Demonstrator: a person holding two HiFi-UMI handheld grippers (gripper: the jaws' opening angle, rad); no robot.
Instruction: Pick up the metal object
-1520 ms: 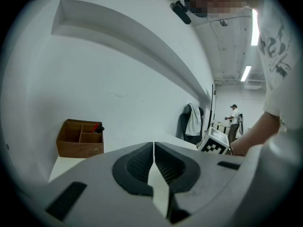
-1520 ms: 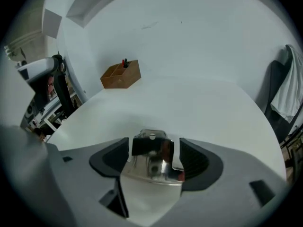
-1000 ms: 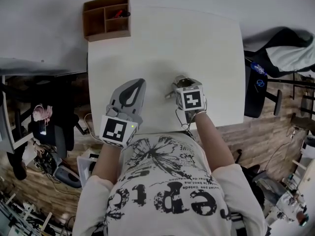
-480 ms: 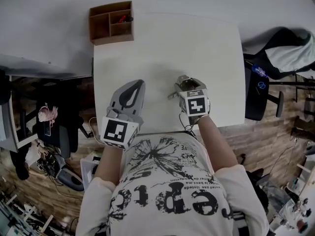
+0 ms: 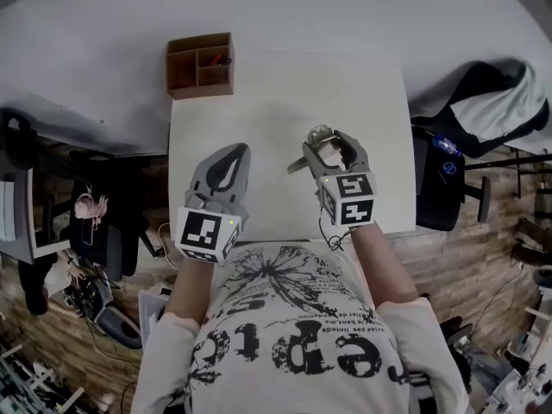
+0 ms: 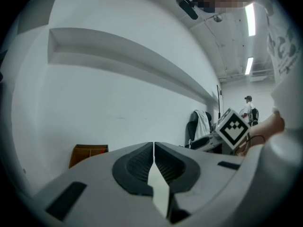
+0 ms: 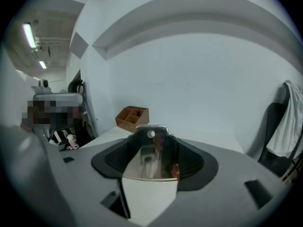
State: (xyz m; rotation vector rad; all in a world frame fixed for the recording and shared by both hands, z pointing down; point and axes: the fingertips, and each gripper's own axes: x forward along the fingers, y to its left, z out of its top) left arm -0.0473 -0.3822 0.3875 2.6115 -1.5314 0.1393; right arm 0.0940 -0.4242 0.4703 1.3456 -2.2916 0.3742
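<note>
A shiny flat metal object (image 7: 149, 163) with a small hole near its top sits between the pads of my right gripper (image 7: 151, 143), which is shut on it with the jaws standing wide. In the head view the right gripper (image 5: 331, 145) is over the white table (image 5: 276, 102) at centre right, and the metal object (image 5: 319, 134) shows at its tips, with a part sticking out to the left. My left gripper (image 5: 236, 148) hovers beside it at centre left. In its own view the left gripper (image 6: 154, 146) is shut with nothing in it.
A brown wooden organiser box (image 5: 200, 65) with a small red item stands at the table's far left corner, also seen as the box (image 7: 132, 118) ahead of the right gripper. A dark chair with clothing (image 5: 483, 93) stands off the table's right side. Cluttered floor lies to the left.
The right gripper has tipped up slightly, so its jaws and the metal object show more. The head view has shifted, so the box sits lower in frame. The left gripper has barely moved.
</note>
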